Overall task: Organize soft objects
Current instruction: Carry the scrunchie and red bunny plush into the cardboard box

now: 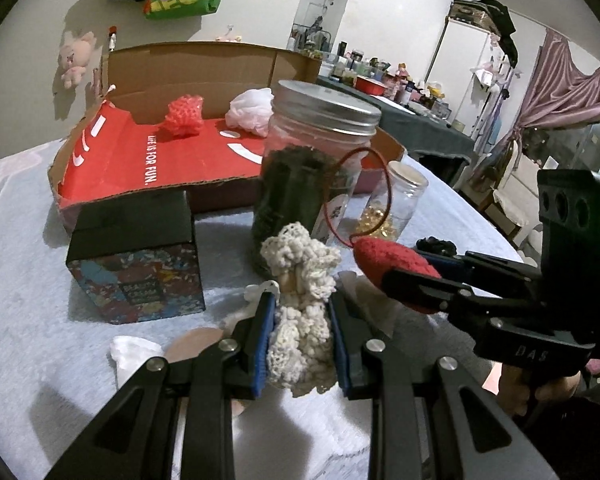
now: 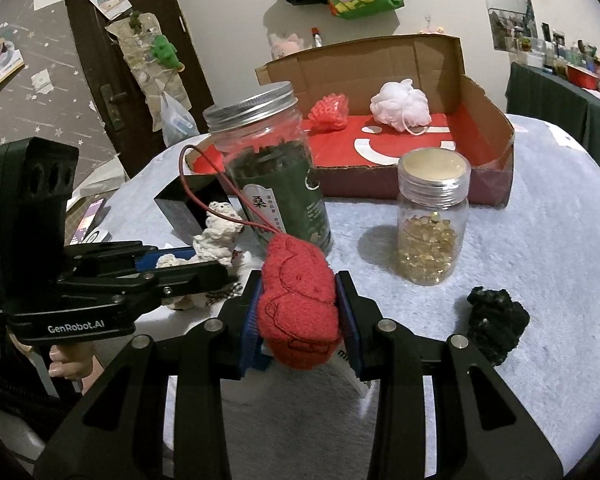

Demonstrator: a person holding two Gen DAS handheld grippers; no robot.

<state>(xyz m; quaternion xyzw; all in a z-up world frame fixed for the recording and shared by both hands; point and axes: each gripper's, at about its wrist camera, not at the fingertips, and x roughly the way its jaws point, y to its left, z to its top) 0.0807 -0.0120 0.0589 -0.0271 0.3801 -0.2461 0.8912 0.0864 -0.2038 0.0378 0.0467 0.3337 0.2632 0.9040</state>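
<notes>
Left wrist view: the left tongs [image 1: 302, 336] clench a cream crocheted piece [image 1: 300, 304] between blue pads, narrowly parted around the yarn, above the grey-covered table [image 1: 40, 240]. To the right, the right tongs [image 1: 410, 280] grip a red felt ornament [image 1: 396, 268] with a thin red cord looping upward. In the right wrist view those tongs [image 2: 298, 316] squeeze the ornament [image 2: 300, 312] on both flanks, its jaws only slightly apart.

Both soft pieces appear picked up and on their way to the open cardboard box [image 2: 488, 120] at the back of the table, where a red knitted ball [image 2: 329, 112] and a white mesh pouf [image 2: 400, 106] already lie. The next move would call for carrying each load over or around the tall jar [image 2: 272, 168] and the small jar of yellow beads [image 2: 432, 216], minding the cord near the tall jar, then letting go over the red floor. A black fuzzy lump [image 2: 496, 318] waits on the table by the right tongs.
</notes>
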